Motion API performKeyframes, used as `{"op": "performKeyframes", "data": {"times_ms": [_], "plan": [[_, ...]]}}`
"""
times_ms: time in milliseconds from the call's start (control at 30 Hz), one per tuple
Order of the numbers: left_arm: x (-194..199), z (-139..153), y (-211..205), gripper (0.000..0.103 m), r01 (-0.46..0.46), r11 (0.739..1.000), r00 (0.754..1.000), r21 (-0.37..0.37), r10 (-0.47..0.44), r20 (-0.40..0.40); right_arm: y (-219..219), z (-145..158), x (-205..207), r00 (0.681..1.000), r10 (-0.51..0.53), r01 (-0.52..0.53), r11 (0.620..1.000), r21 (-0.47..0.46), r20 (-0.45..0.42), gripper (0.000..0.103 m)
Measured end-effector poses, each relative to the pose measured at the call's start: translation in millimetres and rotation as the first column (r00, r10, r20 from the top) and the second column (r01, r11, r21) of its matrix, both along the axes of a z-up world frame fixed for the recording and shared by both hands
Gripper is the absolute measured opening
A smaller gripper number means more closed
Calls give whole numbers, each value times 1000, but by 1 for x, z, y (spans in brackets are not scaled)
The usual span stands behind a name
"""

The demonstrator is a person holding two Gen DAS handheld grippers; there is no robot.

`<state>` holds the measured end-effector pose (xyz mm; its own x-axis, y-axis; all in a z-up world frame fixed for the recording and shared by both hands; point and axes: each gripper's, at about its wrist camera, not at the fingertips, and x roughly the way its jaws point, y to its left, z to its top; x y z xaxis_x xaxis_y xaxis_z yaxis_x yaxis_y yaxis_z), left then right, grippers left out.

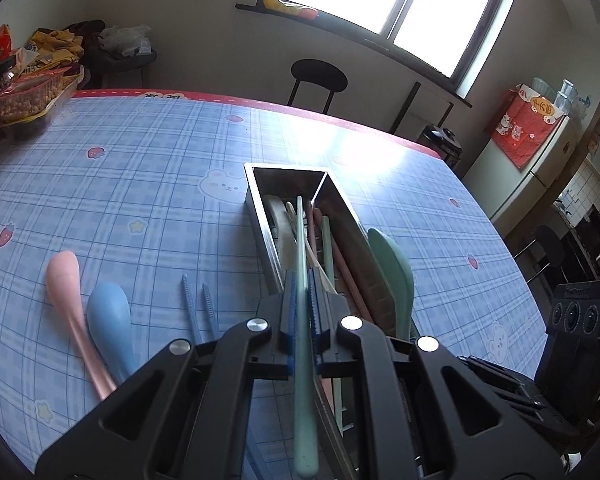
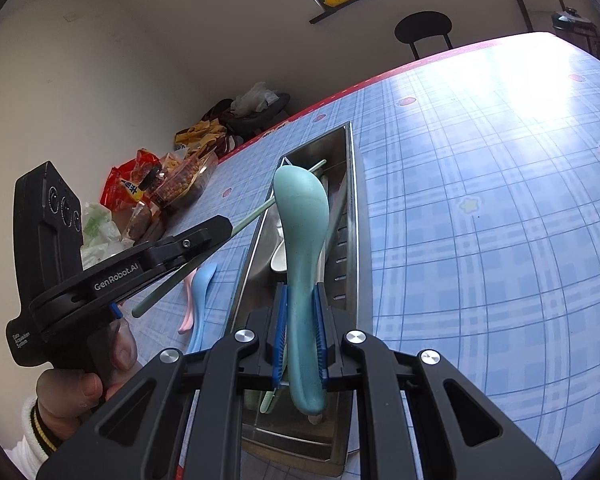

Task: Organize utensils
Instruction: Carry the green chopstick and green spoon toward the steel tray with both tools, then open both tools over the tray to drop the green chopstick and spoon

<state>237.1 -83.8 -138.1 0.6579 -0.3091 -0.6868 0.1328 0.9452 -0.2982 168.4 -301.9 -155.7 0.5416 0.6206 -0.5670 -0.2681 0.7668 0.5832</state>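
A steel utensil box (image 1: 260, 208) stands on the blue plaid table and holds several chopsticks and a white spoon. My left gripper (image 1: 301, 280) is shut on a green chopstick (image 1: 300, 240) that points over the box. My right gripper (image 2: 300, 292) is shut on the handle of a green spoon (image 2: 302, 208), held above the box (image 2: 350, 184). The green spoon also shows in the left wrist view (image 1: 394, 268) at the box's right side. The left gripper with its chopstick (image 2: 256, 214) shows at the left of the right wrist view.
A pink spoon (image 1: 66, 280), a blue spoon (image 1: 110, 316) and two blue chopsticks (image 1: 198, 308) lie on the table left of the box. Snack bags (image 1: 24, 80) crowd the table's far left corner. A black chair (image 1: 318, 78) stands beyond the far edge.
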Motion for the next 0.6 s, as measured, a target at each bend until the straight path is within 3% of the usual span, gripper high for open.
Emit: {"op": "performKeyframes", "data": {"times_ms": [200,467,600], "plan": [[10,-7,-8,10,13,1000,999,-6,-13,-30,2,1,2,1000,4,-4,1000,-14,-3,13],[18,-9,-21,10,34,999,998,-17,-35,-48,4,17,-4,999,-1,6,995,-101,49,15],[21,-10,-31,11,54,998,997,-23,-55,-62,-5,26,-11,996,-42,53,989,-137,81,32]]}}
